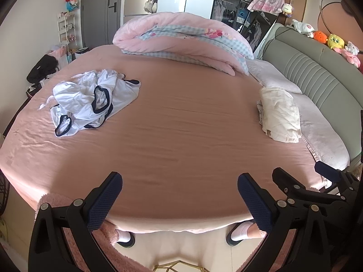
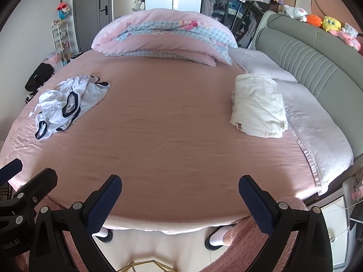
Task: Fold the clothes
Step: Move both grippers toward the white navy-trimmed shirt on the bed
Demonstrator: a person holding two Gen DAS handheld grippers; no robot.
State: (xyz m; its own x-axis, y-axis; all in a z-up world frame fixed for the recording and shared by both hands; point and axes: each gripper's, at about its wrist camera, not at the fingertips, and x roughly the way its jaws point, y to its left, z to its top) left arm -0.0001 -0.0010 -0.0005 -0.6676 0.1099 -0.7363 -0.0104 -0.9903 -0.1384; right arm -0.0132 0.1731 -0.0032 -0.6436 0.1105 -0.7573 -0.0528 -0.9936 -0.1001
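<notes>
**Clothes lie on the pink bed, both grippers held wide above its near edge**

Clothes are in two places on the pink bedsheet [image 1: 177, 122]. A crumpled white garment with dark navy trim [image 1: 90, 99] lies in a loose heap on the far left of the bed, its openings and thin white straps splayed out. A folded cream-white fabric bundle [image 2: 257, 106] rests on the right side, its far edge touching a pale lilac waffle-textured blanket [image 2: 317, 131] that runs along the grey-green padded headboard [image 2: 317, 61]. The two are well apart, with bare sheet between them.

At the far side of the bed lies a rolled pink duvet with a blue checked cartoon panel [image 1: 181, 38]. Plush toys [image 1: 335, 40] line the headboard's top.

The left gripper [image 1: 180, 199] hovers over the near edge of the bed, its black arms and blue textured pads [image 1: 103, 204] spread wide with nothing between them. The right gripper [image 2: 180, 200] sits just beside it, equally spread and empty. Neither touches any cloth.

Below the bed's edge, a person's feet in white socks and dark shoes [image 1: 240, 235] stand on a light floor, apparently beside a fluffy pink rug [image 2: 249, 238], though the fisheye edge makes its extent hard to judge.
</notes>
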